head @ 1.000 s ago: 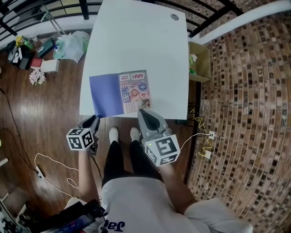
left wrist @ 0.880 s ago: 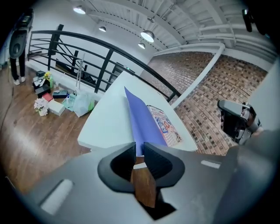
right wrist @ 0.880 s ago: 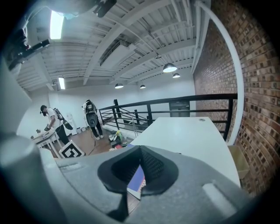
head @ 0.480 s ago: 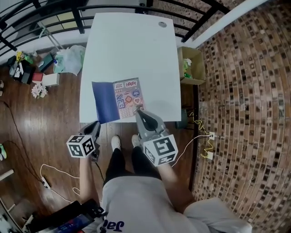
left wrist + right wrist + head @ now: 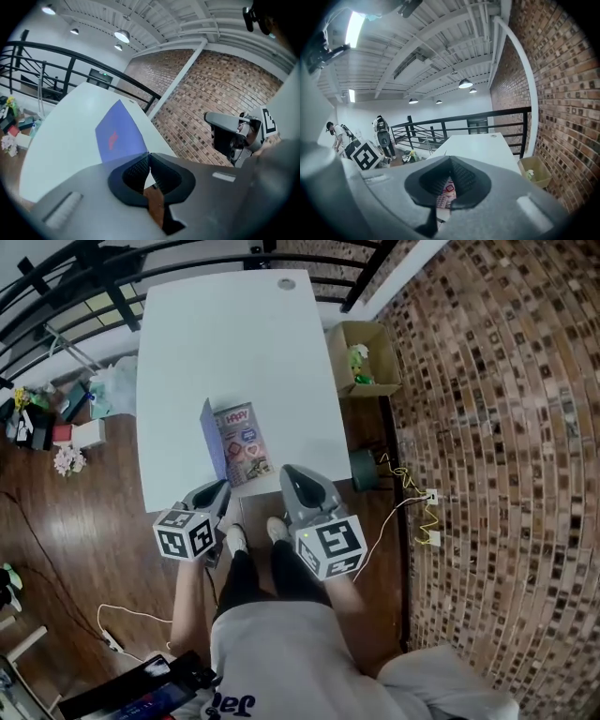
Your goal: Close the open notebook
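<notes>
Both grippers point at the near edge of a white table [image 5: 234, 334] in the head view. Close to that edge lies the notebook [image 5: 232, 448], half shut: its blue cover [image 5: 207, 439] stands nearly upright beside the sticker page [image 5: 246, 437]. The left gripper [image 5: 221, 487] meets the cover's end at the table's near edge, and is likely what holds it up. The right gripper [image 5: 287, 472] sits at that same edge, just past the notebook's right corner. In the left gripper view, the jaws press together at the tips and the cover's lower edge runs straight into them. It appears pinched, presumably to swing it over. In the right gripper view, the jaws are together with nothing clamped, and the sticker page shows below them. This tool seems only to wait alongside.
</notes>
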The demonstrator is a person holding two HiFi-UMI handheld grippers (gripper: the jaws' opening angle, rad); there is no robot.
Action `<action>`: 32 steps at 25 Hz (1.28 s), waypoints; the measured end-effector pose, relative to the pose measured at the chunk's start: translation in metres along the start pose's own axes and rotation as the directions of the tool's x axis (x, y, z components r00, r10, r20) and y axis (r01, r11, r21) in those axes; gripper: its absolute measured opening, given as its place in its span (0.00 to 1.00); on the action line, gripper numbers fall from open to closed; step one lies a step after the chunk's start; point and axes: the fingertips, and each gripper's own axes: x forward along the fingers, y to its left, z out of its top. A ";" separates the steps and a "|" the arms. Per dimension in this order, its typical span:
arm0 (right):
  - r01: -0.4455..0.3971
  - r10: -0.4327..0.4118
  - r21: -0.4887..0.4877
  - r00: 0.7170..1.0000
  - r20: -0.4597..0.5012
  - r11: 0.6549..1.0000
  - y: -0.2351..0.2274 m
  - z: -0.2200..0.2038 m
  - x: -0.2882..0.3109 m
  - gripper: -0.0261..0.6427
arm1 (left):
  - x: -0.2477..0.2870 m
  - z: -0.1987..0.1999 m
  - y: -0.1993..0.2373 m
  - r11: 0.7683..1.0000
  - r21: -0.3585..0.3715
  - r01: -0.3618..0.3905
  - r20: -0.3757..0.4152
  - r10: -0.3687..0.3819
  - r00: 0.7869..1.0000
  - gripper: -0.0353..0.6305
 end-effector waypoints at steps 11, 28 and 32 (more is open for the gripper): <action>0.079 -0.079 0.064 0.997 -0.013 0.995 -0.031 -0.020 -0.008 0.03 | 0.117 -0.054 -0.016 0.995 0.100 0.030 -0.246 -0.005 0.969 0.09; 0.145 -0.144 0.004 0.984 0.101 0.989 0.014 0.020 -0.060 0.03 | 0.056 -0.018 -0.055 0.983 0.034 0.182 -0.042 -0.180 0.983 0.10; 0.148 -0.142 -0.030 0.978 0.155 0.989 0.034 0.036 -0.088 0.03 | -0.023 0.024 -0.091 0.962 0.198 0.185 0.115 -0.211 0.971 0.08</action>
